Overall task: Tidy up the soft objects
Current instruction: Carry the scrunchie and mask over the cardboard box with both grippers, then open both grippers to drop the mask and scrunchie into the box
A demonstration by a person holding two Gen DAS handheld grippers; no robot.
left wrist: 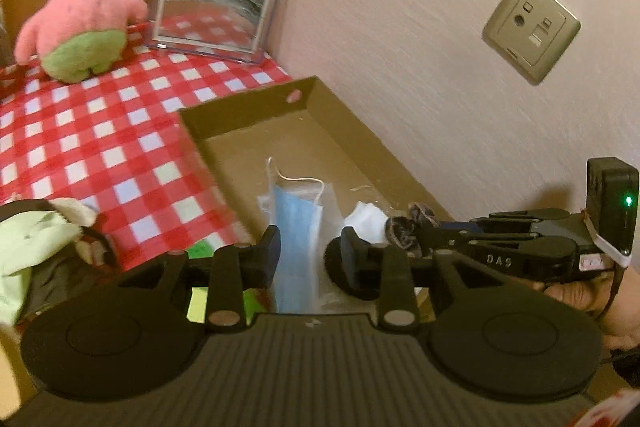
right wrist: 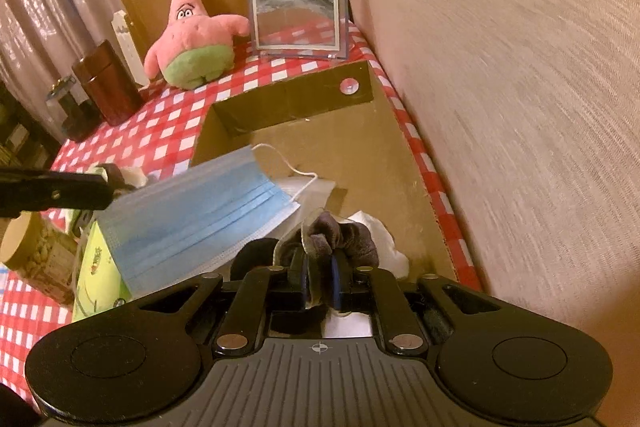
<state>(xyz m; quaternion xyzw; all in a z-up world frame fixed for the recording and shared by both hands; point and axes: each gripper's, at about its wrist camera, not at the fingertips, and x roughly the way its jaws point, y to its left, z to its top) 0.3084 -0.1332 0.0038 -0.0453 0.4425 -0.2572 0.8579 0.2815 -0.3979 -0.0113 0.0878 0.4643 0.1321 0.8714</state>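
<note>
Red-white check tablecloth [right wrist: 168, 131] by a beige wall, cardboard tray [right wrist: 360, 147] on it. Dark velvet scrunchie [right wrist: 340, 231] sits low in tray's near end, between the right gripper [right wrist: 320, 283] pads; jaws narrow, pads look barely off the fabric, so prob. just let go, not gripping. To finish well: open wider, lift straight out w/o snagging the fabric. Blue face mask [left wrist: 298, 223] lies half over tray's edge, right in front of left gripper [left wrist: 310, 255], jaws part open, empty. Pink starfish plush [right wrist: 192, 35] at far end.
</note>
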